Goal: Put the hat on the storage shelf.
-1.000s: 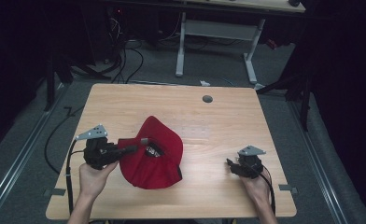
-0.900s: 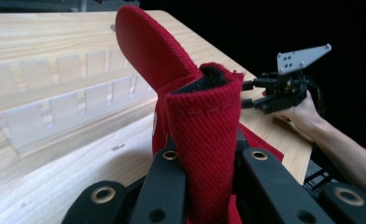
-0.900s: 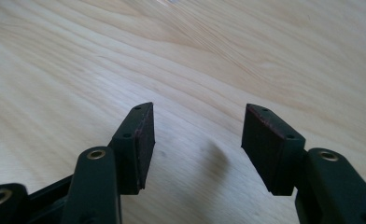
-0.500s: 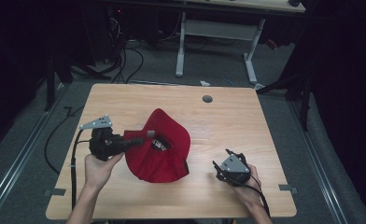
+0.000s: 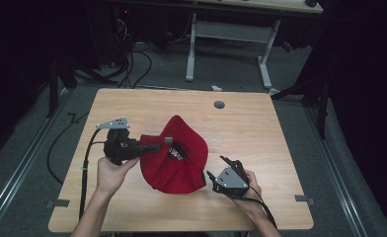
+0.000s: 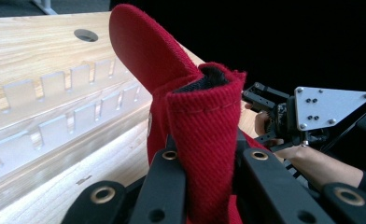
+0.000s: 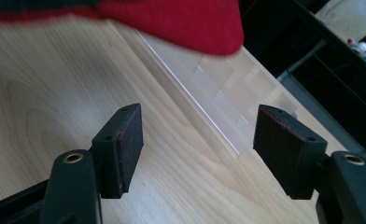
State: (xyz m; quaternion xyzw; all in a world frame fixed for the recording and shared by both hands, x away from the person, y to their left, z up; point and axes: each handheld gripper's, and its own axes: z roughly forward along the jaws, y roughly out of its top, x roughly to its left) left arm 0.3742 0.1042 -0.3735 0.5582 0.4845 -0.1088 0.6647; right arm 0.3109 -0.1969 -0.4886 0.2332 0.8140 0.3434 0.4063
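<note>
- Since the earlier frame, the right gripper (image 5: pixel 224 174) has come in from the worktop's right edge to just beside the red cap (image 5: pixel 176 165), and its fingers have just been spreading, with nothing between them.
- Over the same time the cap has shifted a little toward the far side of the worktop (image 5: pixel 260 128), carried by the left gripper (image 5: pixel 154 147).
- Left gripper fingers (image 6: pixel 165 186) pinch a folded edge of the cap's red cloth, seen close in the left gripper view, with the cap's brim (image 6: pixel 146 51) rising beyond them.
- Right gripper fingers (image 7: pixel 123 144) stand spread wide above bare wood, the cap's edge (image 7: pixel 190 23) just past them and not touching.
- Near the middle of the worktop the cap sits open side up, a black label (image 5: pixel 175 153) showing inside it.
- Beyond the cap, near the far edge, a small round grey grommet (image 5: pixel 219 104) is set in the wood, well apart from it.
- Nothing lies between the right gripper and the cap.
- Light, grained wood makes up the worktop, with a pale glare band (image 7: pixel 218 93) across it beyond the cap.
- Behind the worktop the room is dark: grey floor (image 5: pixel 172 74), loose black cables (image 5: pixel 132 59), and the white legs of another desk (image 5: pixel 228 34).
- Left of the cap, a black cable (image 5: pixel 85 163) trails from the left gripper along the person's forearm.
</note>
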